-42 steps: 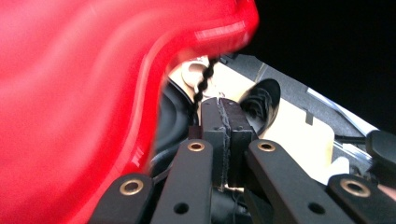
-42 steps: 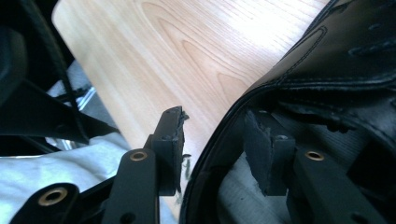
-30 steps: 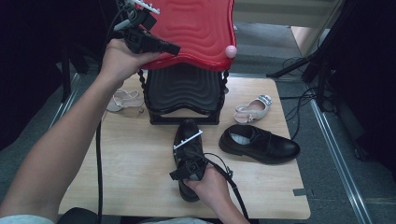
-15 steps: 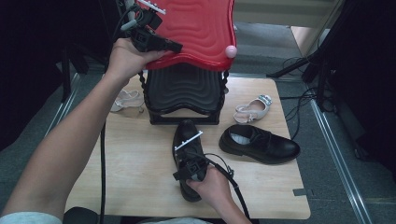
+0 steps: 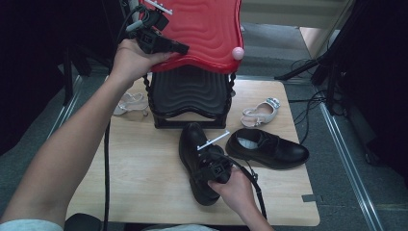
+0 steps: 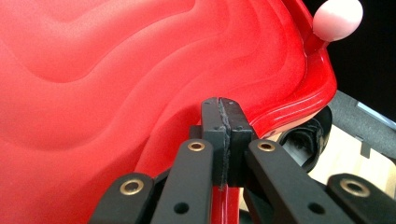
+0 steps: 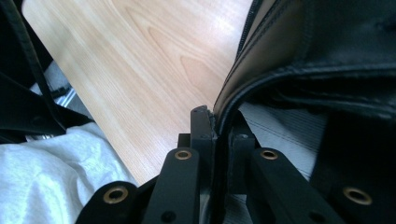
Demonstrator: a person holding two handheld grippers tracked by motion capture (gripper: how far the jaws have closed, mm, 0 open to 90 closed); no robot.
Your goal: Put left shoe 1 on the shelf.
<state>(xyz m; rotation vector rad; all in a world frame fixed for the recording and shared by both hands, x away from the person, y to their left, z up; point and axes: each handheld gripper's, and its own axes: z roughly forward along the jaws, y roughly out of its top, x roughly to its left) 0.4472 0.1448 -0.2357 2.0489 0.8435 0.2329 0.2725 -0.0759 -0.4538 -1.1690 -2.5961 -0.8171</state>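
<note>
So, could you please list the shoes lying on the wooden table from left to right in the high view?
Pale strappy sandal → black leather shoe held by the right claw → silver-white child's shoe → second black leather shoe.

- Even overhead light on the bench [image 5: 144, 183]; surroundings fall dark.
- Soft glare on the red lid [image 6: 116, 70].
- Close-up jaws slightly blurred; shoe [image 7: 327, 46] leather dim.

two shoes [image 5: 199, 161] [image 5: 267, 148] lie side by side on the table [image 5: 139, 163], before the rack [image 5: 190, 96].
</note>
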